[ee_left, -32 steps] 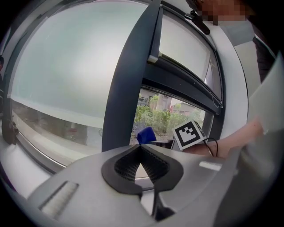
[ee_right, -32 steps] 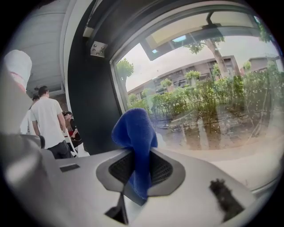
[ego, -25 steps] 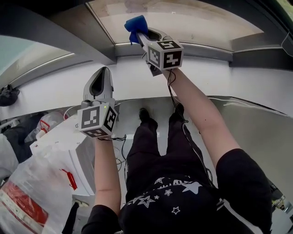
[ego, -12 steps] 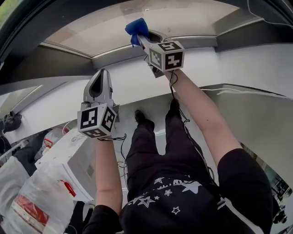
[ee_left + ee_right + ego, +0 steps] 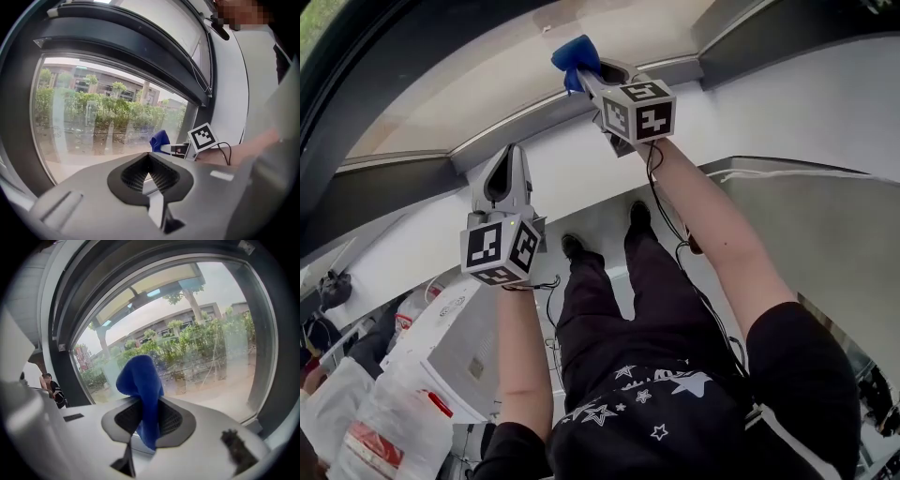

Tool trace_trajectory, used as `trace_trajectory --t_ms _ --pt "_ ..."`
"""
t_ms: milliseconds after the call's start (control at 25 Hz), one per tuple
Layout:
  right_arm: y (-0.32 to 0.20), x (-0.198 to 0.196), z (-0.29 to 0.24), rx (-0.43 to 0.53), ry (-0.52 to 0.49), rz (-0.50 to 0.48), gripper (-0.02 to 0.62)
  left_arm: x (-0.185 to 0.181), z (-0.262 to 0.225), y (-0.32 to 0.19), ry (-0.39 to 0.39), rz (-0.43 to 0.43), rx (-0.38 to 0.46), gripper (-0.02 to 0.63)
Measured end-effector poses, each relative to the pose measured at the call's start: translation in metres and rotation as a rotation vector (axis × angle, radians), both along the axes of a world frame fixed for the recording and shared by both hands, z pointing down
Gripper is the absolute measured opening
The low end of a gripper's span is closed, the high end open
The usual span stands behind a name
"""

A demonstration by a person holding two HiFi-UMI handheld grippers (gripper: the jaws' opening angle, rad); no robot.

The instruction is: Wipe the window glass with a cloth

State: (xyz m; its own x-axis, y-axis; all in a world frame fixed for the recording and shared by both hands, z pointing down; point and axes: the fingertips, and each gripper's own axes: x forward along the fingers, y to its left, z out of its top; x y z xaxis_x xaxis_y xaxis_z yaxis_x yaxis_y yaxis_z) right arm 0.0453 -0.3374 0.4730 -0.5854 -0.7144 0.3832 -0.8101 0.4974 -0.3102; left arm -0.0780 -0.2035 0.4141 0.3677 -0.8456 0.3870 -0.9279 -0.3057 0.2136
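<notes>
Head view: right gripper (image 5: 584, 77) raised to lower edge of window glass (image 5: 478, 84), blue cloth (image 5: 575, 54) bunched at its tip. Whether cloth touches pane, cannot tell. Left gripper (image 5: 508, 157) lower, near white wall under window frame (image 5: 412, 173), well apart from cloth. White plastic bags (image 5: 384, 412) at lower left.

Left gripper view: jaws pressed together, nothing between them. Beyond them cloth (image 5: 160, 139) held before glass, shrubs outside.

Right gripper view: jaws pinching cloth (image 5: 139, 376); fold stands up above them, tail hangs below.
</notes>
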Motion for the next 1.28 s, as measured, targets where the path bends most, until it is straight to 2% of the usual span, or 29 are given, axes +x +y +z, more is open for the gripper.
trace_trajectory --t_ms 360,800,1000,1160,1280 --pt "-0.025 0.128 0.009 0.003 0.004 0.144 0.075 0.096 0.007 -0.024 -0.038 0.104 0.002 0.009" --pt "-0.028 0.288 0.007 0.001 -0.002 0.394 0.075 0.198 0.005 -0.035 -0.034 0.235 0.021 0.009" --pt "-0.020 0.306 0.011 0.006 0.014 0.432 0.074 0.208 0.012 -0.031 -0.016 0.264 0.024 0.009" --pt "-0.017 0.301 0.000 0.014 0.029 0.415 0.074 0.202 0.008 -0.028 -0.001 0.246 0.022 0.009" --pt "-0.008 0.282 -0.009 0.011 0.050 0.372 0.074 0.190 0.000 -0.018 0.007 0.216 0.029 0.009"
